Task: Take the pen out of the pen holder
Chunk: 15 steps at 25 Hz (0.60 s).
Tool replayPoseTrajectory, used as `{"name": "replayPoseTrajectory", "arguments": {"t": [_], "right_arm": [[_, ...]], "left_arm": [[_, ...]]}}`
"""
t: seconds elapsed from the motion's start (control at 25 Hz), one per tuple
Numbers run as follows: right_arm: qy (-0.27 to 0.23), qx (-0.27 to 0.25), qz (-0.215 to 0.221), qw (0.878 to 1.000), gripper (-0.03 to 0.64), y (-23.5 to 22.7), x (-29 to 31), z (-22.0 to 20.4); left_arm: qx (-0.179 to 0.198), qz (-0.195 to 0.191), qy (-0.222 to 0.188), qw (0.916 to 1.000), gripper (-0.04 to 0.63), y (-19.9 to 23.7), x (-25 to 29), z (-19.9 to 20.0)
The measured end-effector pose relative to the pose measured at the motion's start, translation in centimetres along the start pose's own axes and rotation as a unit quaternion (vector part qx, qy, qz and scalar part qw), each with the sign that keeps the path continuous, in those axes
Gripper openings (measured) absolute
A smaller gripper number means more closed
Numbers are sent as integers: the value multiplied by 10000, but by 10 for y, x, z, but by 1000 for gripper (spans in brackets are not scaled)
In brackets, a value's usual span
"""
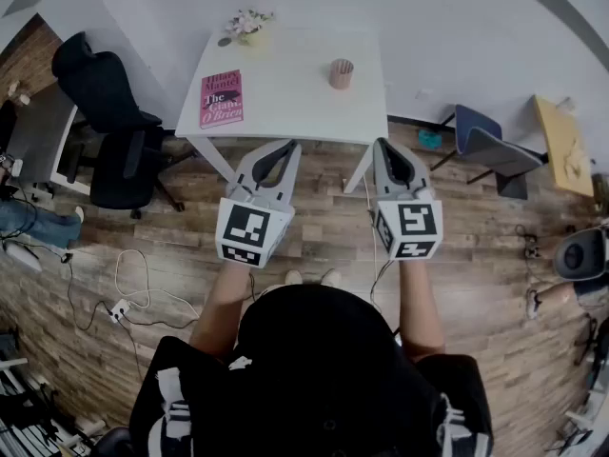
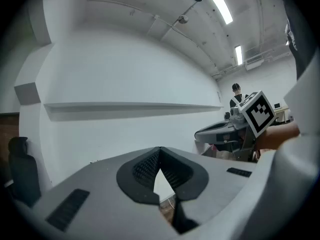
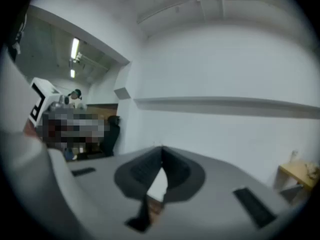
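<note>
**Task item.** The holder (image 1: 342, 73) is a small round cup, pinkish-brown, standing upright at the upper centre of the head view. It sits on the right half of a white, smooth, rectangular surface (image 1: 285, 103). The pen cannot be made out at this size.

**Other items on the surface.** A pink book (image 1: 221, 97) with dark cover lettering lies flat at the left edge. A small bunch of pale flowers (image 1: 249, 22) stands near the far edge. Book, flowers and holder are well apart from one another.

**Grippers.** The left gripper (image 1: 288, 147) and right gripper (image 1: 383, 145) are held side by side in the middle of the frame. Both are above the floor (image 1: 324, 231) and point toward the near edge of the surface. Each has a grey moulded body and a cube with black-and-white square markers at its rear.

**Finger state.**
- Left fingers (image 2: 145, 166): the dark, ribbed pads meet at the tips, clenched with nothing between them.
- Right fingers (image 3: 175, 174): the dark pads likewise meet at the tips, clenched and empty.

Neither gripper touches the holder.

**Surroundings.** The floor is wood plank. A black office chair (image 1: 109, 122) stands at the left of the frame and a blue chair (image 1: 485, 146) at the right. A white cable (image 1: 133, 284) loops over the floor at lower left.
</note>
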State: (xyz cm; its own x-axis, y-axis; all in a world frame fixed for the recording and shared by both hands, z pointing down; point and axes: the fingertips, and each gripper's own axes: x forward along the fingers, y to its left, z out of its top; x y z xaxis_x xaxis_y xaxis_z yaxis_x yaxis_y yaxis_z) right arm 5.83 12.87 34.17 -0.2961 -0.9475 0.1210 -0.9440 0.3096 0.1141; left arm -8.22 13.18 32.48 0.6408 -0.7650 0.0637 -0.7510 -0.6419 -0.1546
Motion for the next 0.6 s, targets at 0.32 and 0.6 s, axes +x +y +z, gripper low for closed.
{"name": "replayPoseTrajectory", "arguments": {"t": [0.32, 0.6], "right_arm": [[-39, 91, 40, 9999, 34, -13, -12, -8], [-20, 102, 202, 9997, 34, -27, -21, -16]], "left_arm": [[-8, 29, 76, 10000, 20, -18, 3, -2], [68, 101, 149, 9998, 20, -41, 12, -2]]}}
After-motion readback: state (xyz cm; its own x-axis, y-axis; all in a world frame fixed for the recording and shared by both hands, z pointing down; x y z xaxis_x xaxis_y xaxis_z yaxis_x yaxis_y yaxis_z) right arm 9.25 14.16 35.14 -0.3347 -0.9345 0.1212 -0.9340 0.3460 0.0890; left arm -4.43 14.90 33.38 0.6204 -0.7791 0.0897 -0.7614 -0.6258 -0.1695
